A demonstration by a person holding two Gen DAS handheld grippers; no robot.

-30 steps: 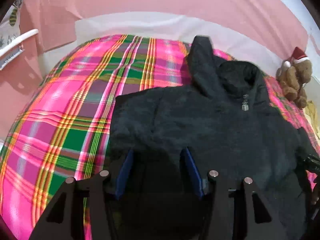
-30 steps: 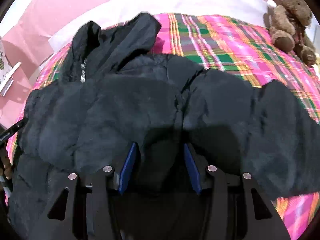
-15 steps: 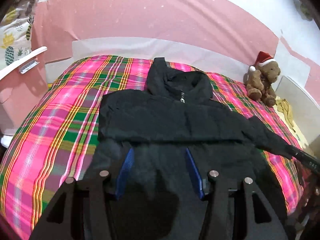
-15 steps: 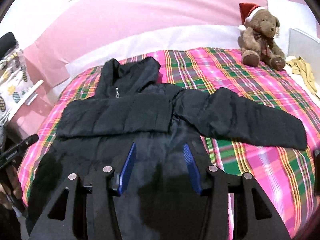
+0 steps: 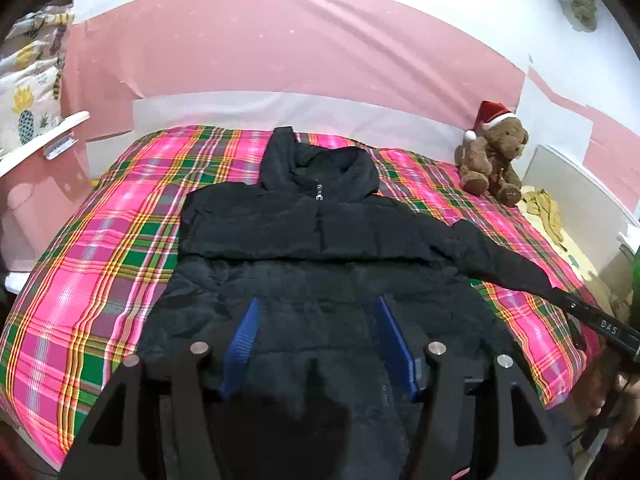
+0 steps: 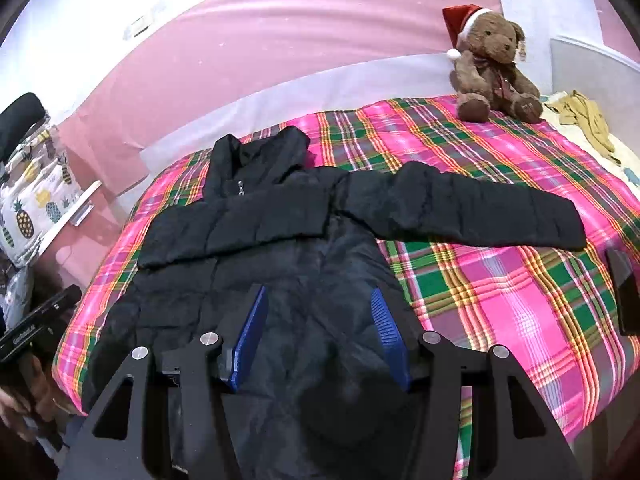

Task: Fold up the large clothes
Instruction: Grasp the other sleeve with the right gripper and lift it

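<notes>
A large black hooded puffer jacket [image 5: 312, 232] lies flat on the plaid bed, hood toward the headboard. Its left sleeve is folded across the chest. Its right sleeve [image 6: 472, 212] stretches out to the right over the blanket. My left gripper [image 5: 316, 316] is open and empty, held back above the jacket's lower hem. My right gripper [image 6: 318, 308] is open and empty too, above the lower body of the jacket [image 6: 256, 240]. Neither gripper touches the cloth.
The bed has a pink, green and yellow plaid blanket [image 5: 100, 256]. A brown teddy bear in a Santa hat [image 6: 492, 68] sits at the back right. A yellowish cloth [image 6: 588, 120] lies at the right edge. A pineapple-print pillow [image 5: 28, 92] stands at the left.
Both grippers have pulled back and up from close over the jacket, so the whole jacket and bed now show. The left sleeve lies folded over the chest.
</notes>
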